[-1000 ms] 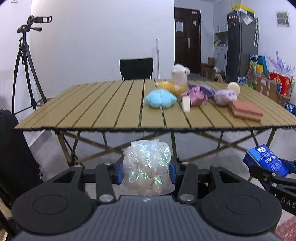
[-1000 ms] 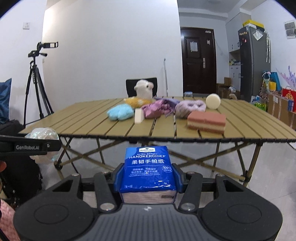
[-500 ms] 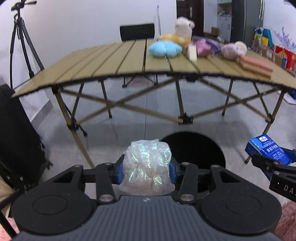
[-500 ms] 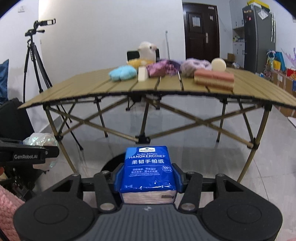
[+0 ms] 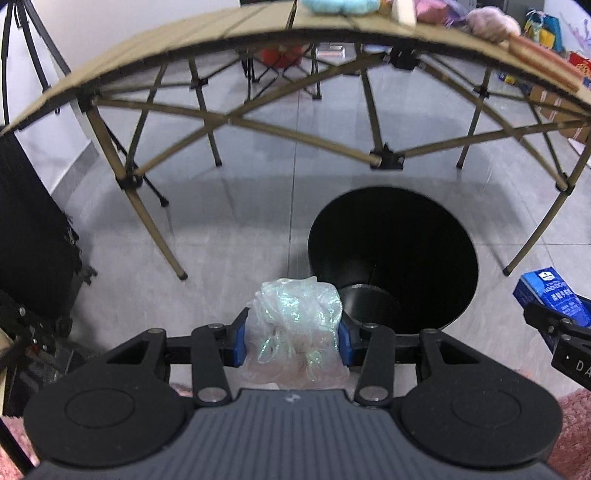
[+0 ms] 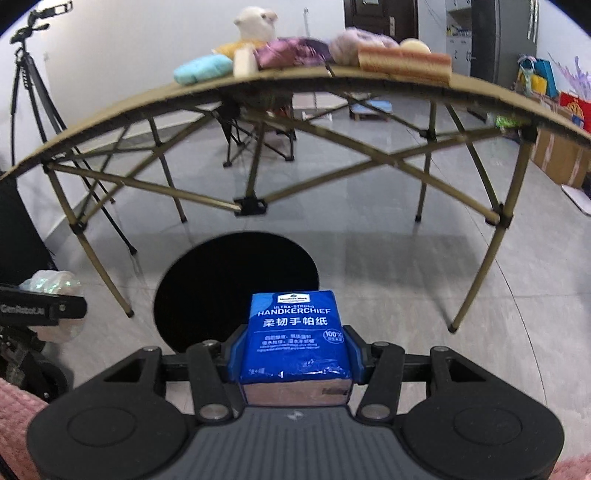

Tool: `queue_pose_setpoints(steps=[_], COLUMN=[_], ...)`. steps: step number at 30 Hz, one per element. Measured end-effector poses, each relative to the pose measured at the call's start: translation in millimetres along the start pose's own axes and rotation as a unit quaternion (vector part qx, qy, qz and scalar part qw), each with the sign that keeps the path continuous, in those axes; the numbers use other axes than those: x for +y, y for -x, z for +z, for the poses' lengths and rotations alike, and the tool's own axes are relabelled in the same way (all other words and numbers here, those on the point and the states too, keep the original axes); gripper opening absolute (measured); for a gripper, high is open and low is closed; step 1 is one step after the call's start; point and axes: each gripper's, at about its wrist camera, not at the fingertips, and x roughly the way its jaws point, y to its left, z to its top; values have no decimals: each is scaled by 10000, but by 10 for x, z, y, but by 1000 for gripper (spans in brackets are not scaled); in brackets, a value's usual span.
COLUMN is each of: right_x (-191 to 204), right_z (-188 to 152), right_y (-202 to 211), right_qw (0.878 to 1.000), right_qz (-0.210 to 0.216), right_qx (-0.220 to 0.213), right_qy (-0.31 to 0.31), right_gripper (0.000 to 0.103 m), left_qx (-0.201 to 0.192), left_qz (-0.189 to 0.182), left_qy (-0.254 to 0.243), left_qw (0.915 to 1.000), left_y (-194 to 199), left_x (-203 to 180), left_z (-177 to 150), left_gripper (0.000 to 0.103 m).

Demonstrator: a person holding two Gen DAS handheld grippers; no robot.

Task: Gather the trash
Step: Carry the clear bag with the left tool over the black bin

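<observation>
My left gripper point(image 5: 291, 338) is shut on a crumpled, iridescent clear plastic bag point(image 5: 297, 325), its blue pads pressing both sides. Just beyond and to the right of it gapes a round black trash bin point(image 5: 391, 254) on the floor. My right gripper point(image 6: 295, 354) is shut on a blue handkerchief tissue pack point(image 6: 295, 332), above the near right rim of the same bin point(image 6: 229, 284). The tissue pack point(image 5: 550, 295) also shows at the right edge of the left wrist view, and the plastic bag point(image 6: 48, 280) at the left edge of the right wrist view.
A folding slatted table point(image 6: 110, 110) with crossed legs point(image 5: 147, 206) stands over and behind the bin, carrying plush toys point(image 6: 255, 22) and sponges point(image 6: 402, 61). A black suitcase point(image 5: 33, 236) and a tripod point(image 6: 29, 92) stand at the left. Grey tile floor point(image 6: 388, 266) surrounds the bin.
Both grippers have sunk and tipped downward, from facing the tabletop to looking under it at the floor. The black bin has come into view and grown larger. Both grips are unchanged.
</observation>
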Motion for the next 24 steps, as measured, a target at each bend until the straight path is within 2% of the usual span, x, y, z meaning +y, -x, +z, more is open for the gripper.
queue_pose_setpoints(steps=[11, 24], right_x=[-170, -421], right_z=[-25, -28], right_y=[-298, -588], right_qw=[9991, 9966], right_qz=[-196, -390], right_qx=[302, 478], right_qy=[-217, -541], right_gripper=[51, 51], left_qx=[459, 631], left_qz=[-32, -80], left_qy=[97, 87], left_qw=[9989, 9979], left_y=[-335, -580], left_x=[-9, -183], left_z=[101, 338], left_gripper=[45, 45])
